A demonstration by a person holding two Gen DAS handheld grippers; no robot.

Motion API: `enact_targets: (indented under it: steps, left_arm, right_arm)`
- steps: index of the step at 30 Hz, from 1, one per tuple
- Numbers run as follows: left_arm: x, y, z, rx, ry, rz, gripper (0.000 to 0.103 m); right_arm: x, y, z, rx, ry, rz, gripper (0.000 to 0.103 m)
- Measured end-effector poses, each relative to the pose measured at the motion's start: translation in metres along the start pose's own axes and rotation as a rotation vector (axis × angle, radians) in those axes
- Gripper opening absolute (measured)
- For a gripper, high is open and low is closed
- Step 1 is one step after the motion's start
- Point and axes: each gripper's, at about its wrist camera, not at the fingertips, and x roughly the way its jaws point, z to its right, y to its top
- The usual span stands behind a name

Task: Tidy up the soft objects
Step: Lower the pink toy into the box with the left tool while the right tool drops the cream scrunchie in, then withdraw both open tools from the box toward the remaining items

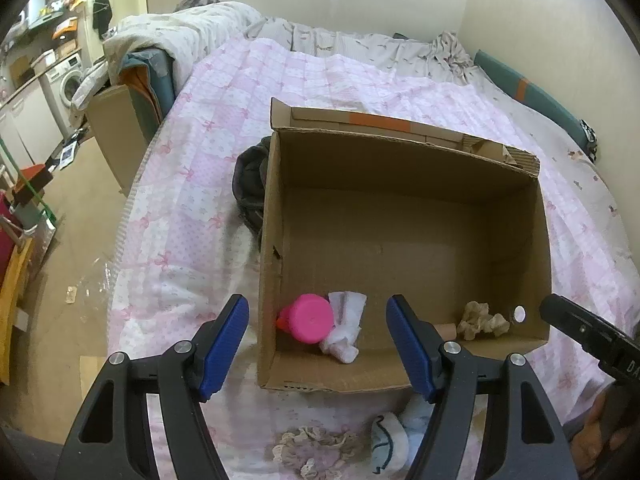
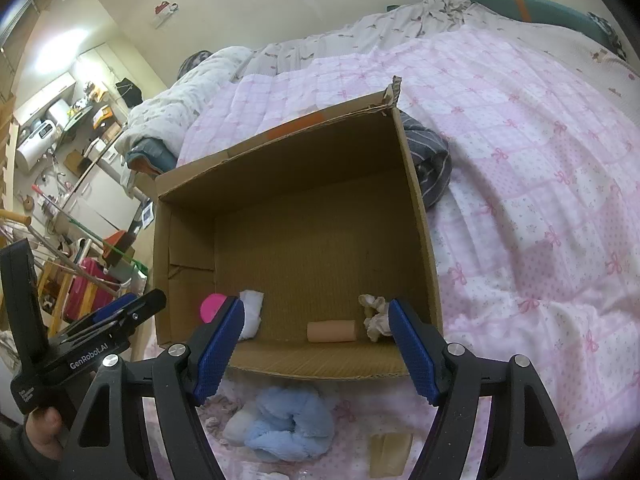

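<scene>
An open cardboard box (image 1: 400,168) (image 2: 304,152) stands on the pink quilt. Inside at its near wall lie a pink cup (image 1: 310,318) (image 2: 212,307), a white sock (image 1: 346,326) (image 2: 252,312), a beige crumpled cloth (image 1: 482,320) (image 2: 374,316) and a peach roll (image 2: 331,331). My left gripper (image 1: 318,350) is open and empty above the box's near left corner. My right gripper (image 2: 316,346) is open and empty over the near wall. On the quilt before the box lie a frilly lace cloth (image 1: 316,448), a white and blue sock (image 1: 390,444) and a fluffy light blue cloth (image 2: 288,426).
A dark striped garment (image 1: 250,184) (image 2: 434,160) lies beside the box. A beige piece (image 2: 390,454) rests on the quilt near the blue cloth. The bed edge drops to the floor (image 1: 76,248) at left, with clutter, a washing machine (image 1: 66,80) and a pink suitcase (image 2: 86,290) beyond.
</scene>
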Motion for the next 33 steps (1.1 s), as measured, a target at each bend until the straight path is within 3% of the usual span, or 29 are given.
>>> enact_targets:
  steps: [23,28,33]
  left_arm:
    - [-0.031,-0.029,-0.007,0.01,0.046,0.008,0.069]
    - [-0.035,-0.038,-0.011,-0.005,0.051,-0.011,0.069]
    - [-0.035,-0.05,-0.015,0.014,0.068,-0.039,0.069]
  right_arm:
    - [-0.026,-0.019,0.01,0.013,-0.033,0.002,0.079]
    - [-0.029,-0.03,0.018,0.03,-0.053,-0.034,0.079]
    - [-0.023,-0.046,0.026,0.042,-0.079,-0.125,0.079]
